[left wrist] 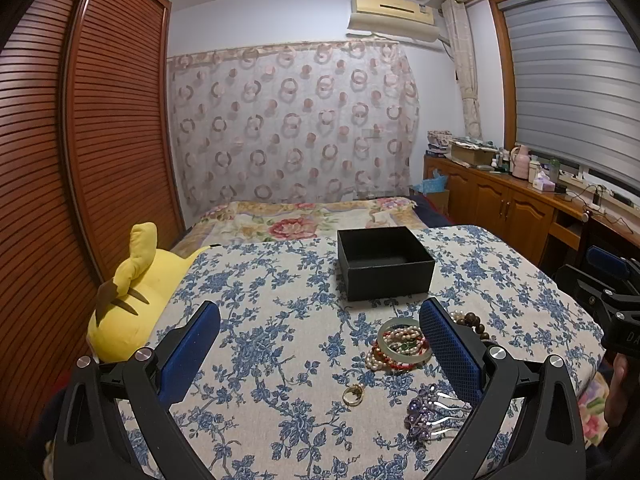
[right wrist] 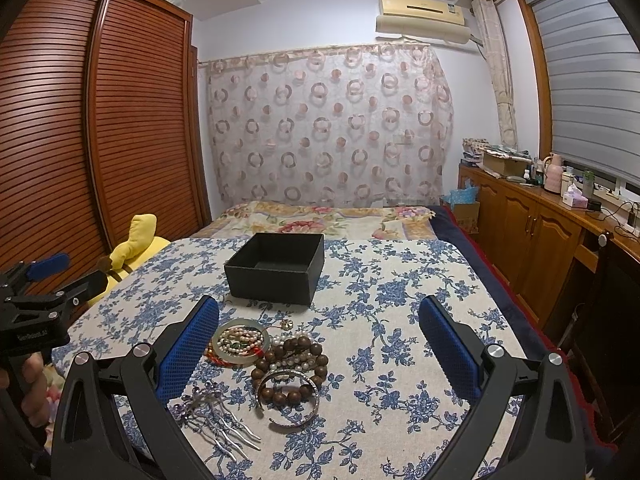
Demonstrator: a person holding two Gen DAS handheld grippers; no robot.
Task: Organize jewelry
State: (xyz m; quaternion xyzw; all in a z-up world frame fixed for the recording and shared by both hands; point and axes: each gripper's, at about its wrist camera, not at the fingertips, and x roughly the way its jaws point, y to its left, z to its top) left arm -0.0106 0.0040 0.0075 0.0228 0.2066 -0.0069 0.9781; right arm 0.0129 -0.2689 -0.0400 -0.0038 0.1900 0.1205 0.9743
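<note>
Jewelry lies in a loose heap on the blue-flowered cloth (right wrist: 400, 312) at lower centre of the right wrist view: a pale green jade bangle (right wrist: 240, 340) ringing pearl strands, a dark wooden bead bracelet (right wrist: 294, 372), a silver cuff bangle (right wrist: 289, 400), a purple-flowered metal hair comb (right wrist: 218, 416); a small gold ring (left wrist: 353, 394) shows at lower centre of the left wrist view; an open black square box (right wrist: 276, 268) sits just beyond the heap, apart from it; left gripper (left wrist: 320, 336) jaws spread wide, nothing between them; right gripper (right wrist: 320, 332) jaws likewise spread, above the heap; a yellow plush toy (left wrist: 128, 300) at left edge of the bed.
</note>
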